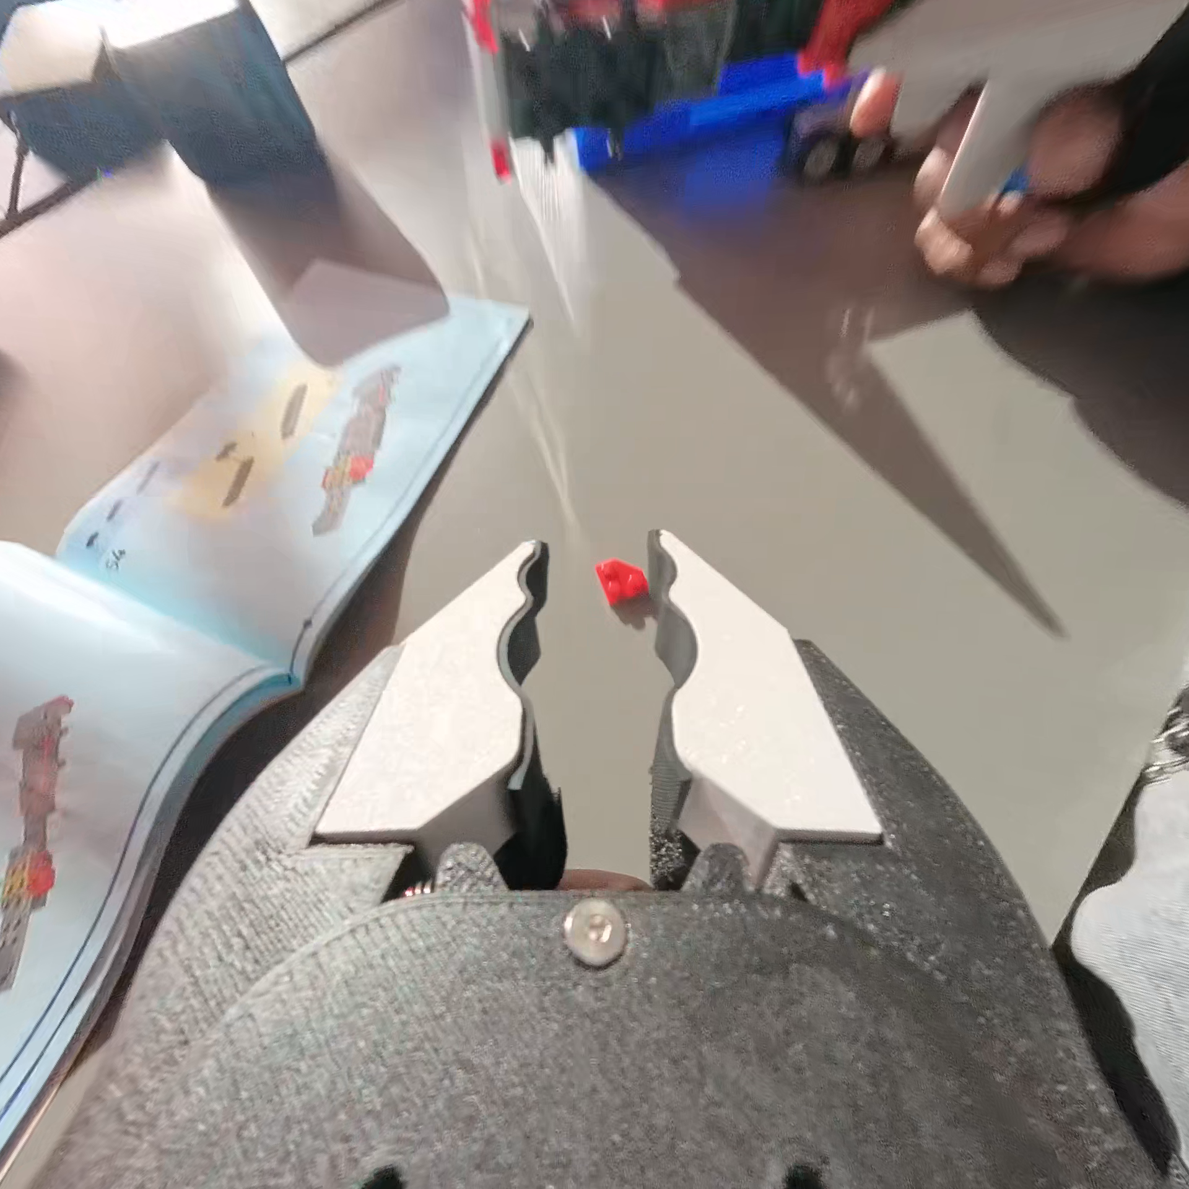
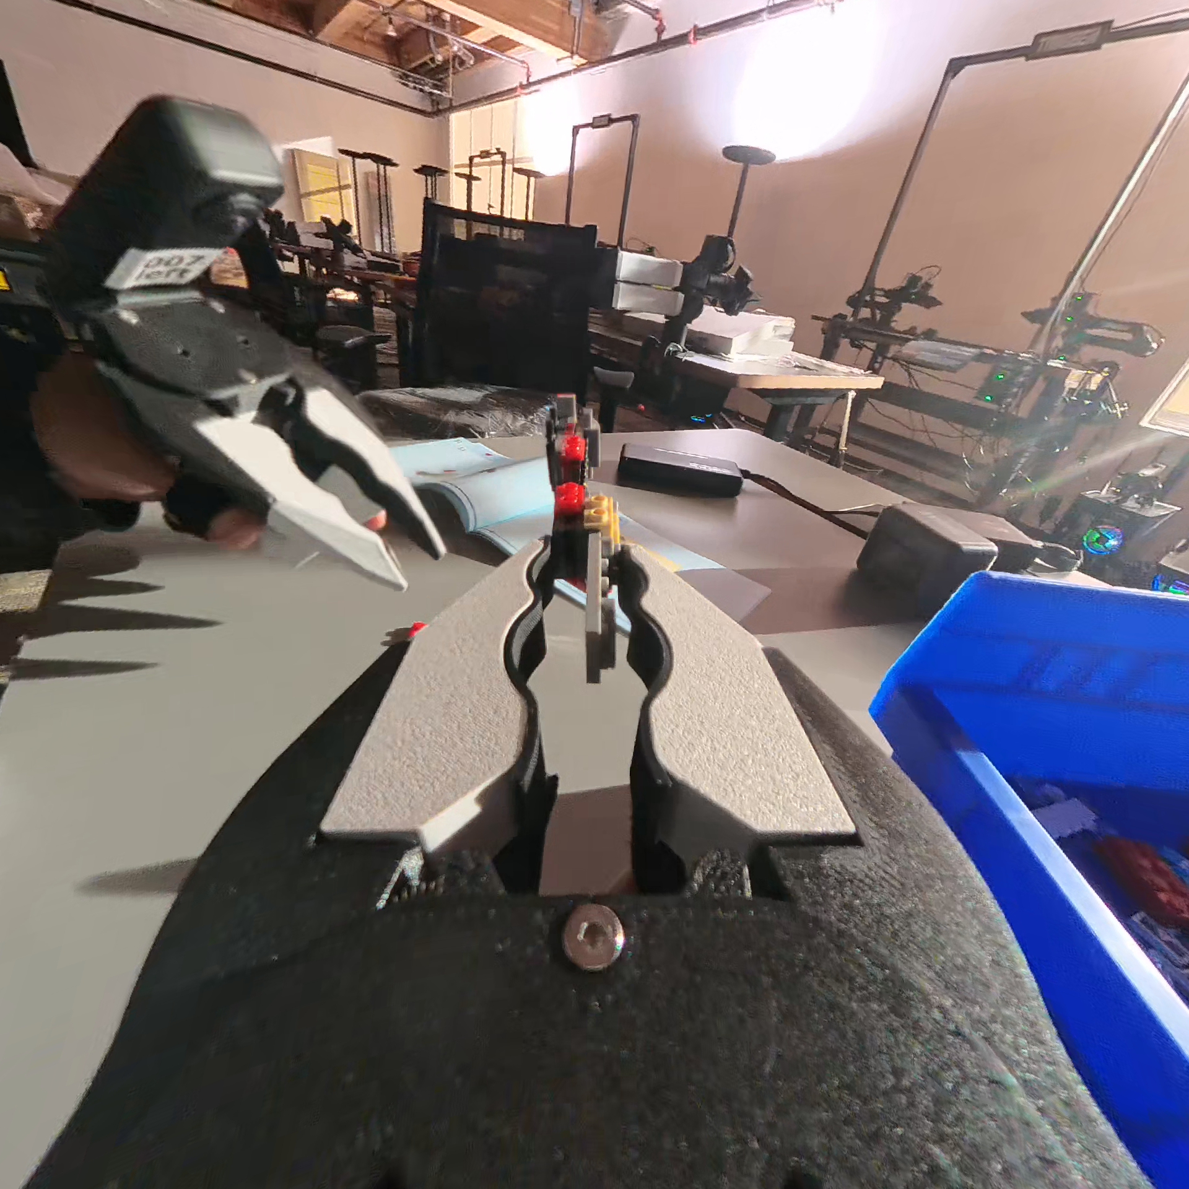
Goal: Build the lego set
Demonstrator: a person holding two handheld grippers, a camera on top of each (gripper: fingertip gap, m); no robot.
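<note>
Centre frame, the right gripper (image 2: 582, 566) clamps the part-built lego model (image 2: 582, 508), while the left gripper (image 1: 597, 553), white-tagged, gapes narrowly around a small red brick (image 1: 619, 580).

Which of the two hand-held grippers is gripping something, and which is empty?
The right hand-held gripper is shut on the partly built lego model, held upright. The left hand-held gripper is open and empty, its tips either side of a loose red piece on the table.

left gripper (image 1: 597, 566) parted, right gripper (image 2: 582, 569) clamped
</note>
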